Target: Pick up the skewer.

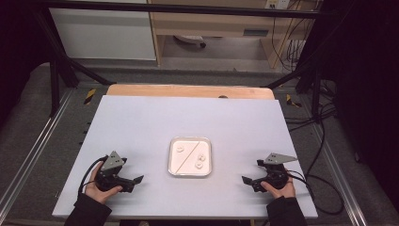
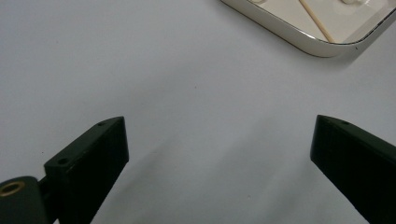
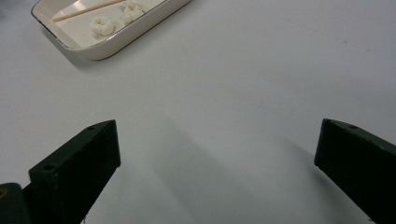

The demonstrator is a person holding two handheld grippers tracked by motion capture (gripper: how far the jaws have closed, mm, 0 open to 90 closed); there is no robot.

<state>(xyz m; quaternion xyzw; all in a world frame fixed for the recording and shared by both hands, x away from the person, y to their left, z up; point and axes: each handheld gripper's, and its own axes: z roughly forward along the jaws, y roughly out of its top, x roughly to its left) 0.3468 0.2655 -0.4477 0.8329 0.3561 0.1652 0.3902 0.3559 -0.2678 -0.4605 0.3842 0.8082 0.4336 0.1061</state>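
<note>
Currently both grippers rest near the table's [image 1: 141, 122] front edge, left gripper [image 1: 137, 181] and right gripper [image 1: 245, 181] with jaws spread, empty, flanking the tray [image 1: 170, 165].

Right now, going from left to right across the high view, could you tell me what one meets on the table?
Left gripper → white tray holding a thin stick and small white pieces → right gripper.

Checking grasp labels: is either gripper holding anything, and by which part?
Nothing held. Left gripper and right gripper are both open over bare table, apart from the tray.
</note>
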